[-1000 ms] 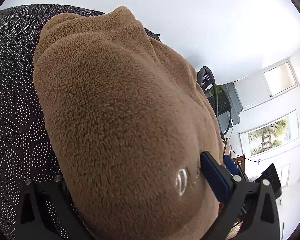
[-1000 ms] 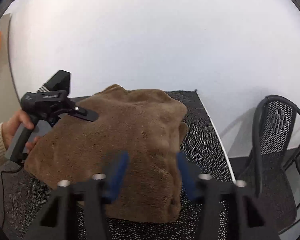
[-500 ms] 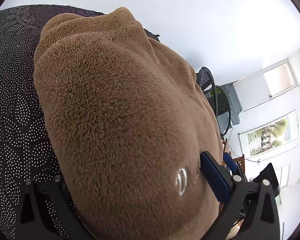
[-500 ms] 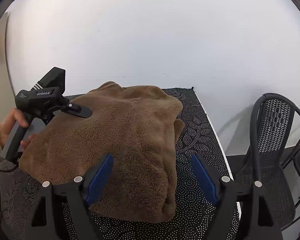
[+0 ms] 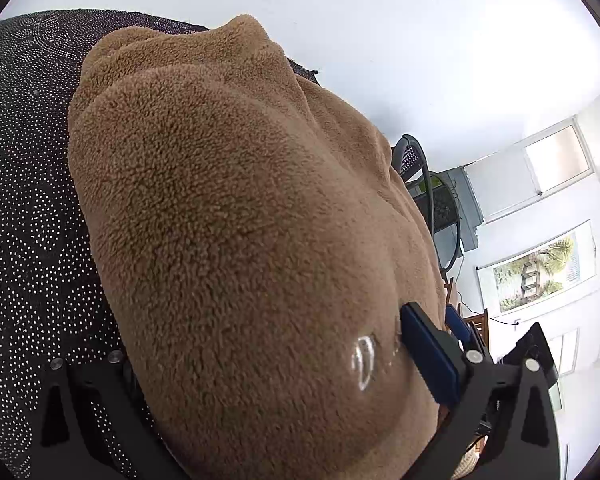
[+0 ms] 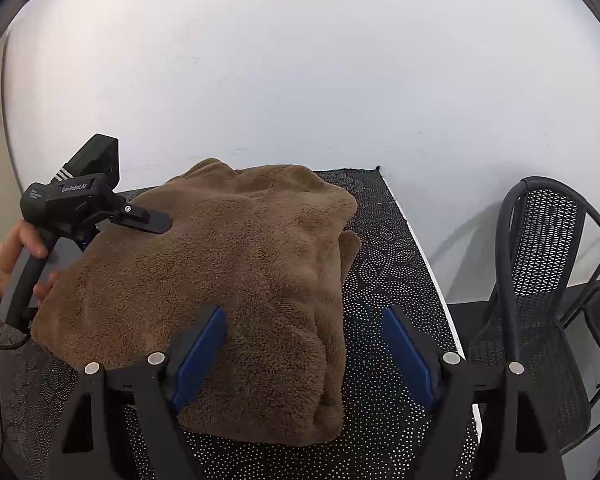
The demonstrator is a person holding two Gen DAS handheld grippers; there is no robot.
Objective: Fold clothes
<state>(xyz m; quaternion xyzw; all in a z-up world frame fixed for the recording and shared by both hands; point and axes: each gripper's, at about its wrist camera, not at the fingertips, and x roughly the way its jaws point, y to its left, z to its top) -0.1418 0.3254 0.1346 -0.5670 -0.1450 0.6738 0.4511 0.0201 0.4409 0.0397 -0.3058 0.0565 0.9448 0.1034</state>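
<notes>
A folded brown fleece garment (image 6: 236,272) lies on the black dotted tablecloth (image 6: 384,280). My right gripper (image 6: 304,314) is open just above the fleece's near right corner, blue pads wide apart and off the cloth. In the left wrist view the fleece (image 5: 228,216) fills the frame. My left gripper (image 5: 268,332) has its jaws spread wide around the fleece's left edge; the right pad (image 5: 428,356) touches the pile and the left finger is buried. From the right wrist view, one left finger (image 6: 150,221) rests on top of the fleece, held by a hand (image 6: 16,252).
A white wall stands right behind the table. The table's right edge (image 6: 432,280) drops off beside a black mesh chair (image 6: 540,280). Dotted cloth shows bare to the right of the fleece and in front of it.
My right gripper's jaws went from half closed to wide apart and now stand off the fleece's near corner. The left wrist view looks the same throughout.
</notes>
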